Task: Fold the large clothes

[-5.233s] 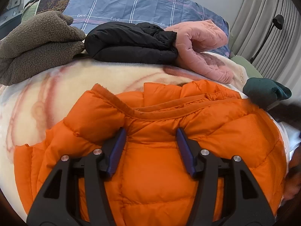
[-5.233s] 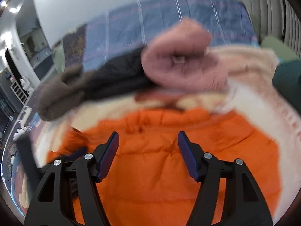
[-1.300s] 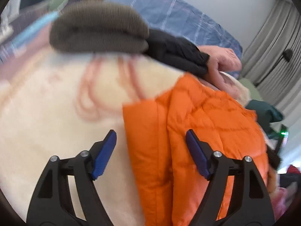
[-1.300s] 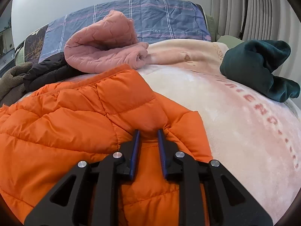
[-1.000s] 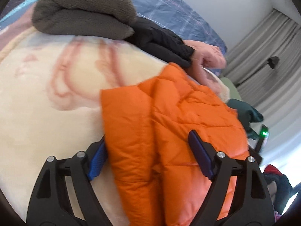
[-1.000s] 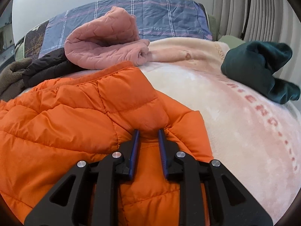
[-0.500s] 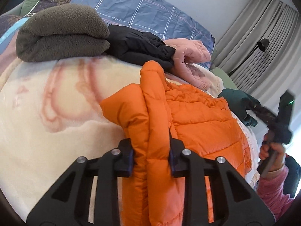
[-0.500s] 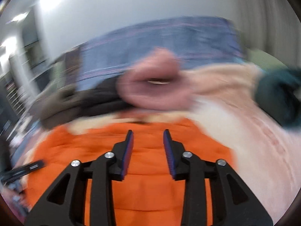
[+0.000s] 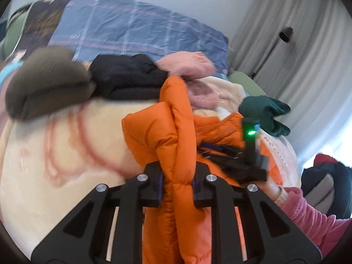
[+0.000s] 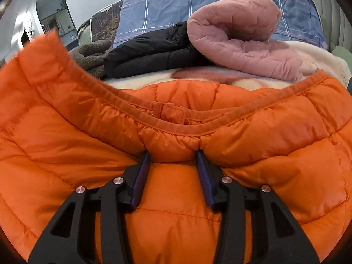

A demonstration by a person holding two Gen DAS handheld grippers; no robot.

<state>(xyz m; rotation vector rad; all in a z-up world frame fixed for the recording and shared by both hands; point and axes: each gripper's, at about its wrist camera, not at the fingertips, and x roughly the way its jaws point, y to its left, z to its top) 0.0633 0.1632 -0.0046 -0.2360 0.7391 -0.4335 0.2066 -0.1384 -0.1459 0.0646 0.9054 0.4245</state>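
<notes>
An orange puffer jacket (image 9: 176, 132) lies on the cream blanket of a bed. My left gripper (image 9: 177, 187) is shut on a bunched fold at the jacket's left side and holds it lifted. My right gripper (image 10: 172, 160) presses into the jacket (image 10: 176, 209) just below its collar (image 10: 167, 123), its jaws partly closed around a puff of fabric. The right gripper also shows in the left wrist view (image 9: 231, 154), lying on the jacket's middle. The lifted left side rises at the left of the right wrist view.
Behind the jacket lie a folded brown fleece (image 9: 46, 83), a black jacket (image 10: 151, 52) and a pink quilted jacket (image 10: 239, 41). A dark green garment (image 9: 264, 112) lies at the right. A blue plaid cover (image 10: 198, 4) is at the back, curtains (image 9: 297, 55) to the right.
My left gripper closed on the jacket's left side and lifted it toward the middle. My right gripper let go of the right edge, swung to the collar area and pressed in.
</notes>
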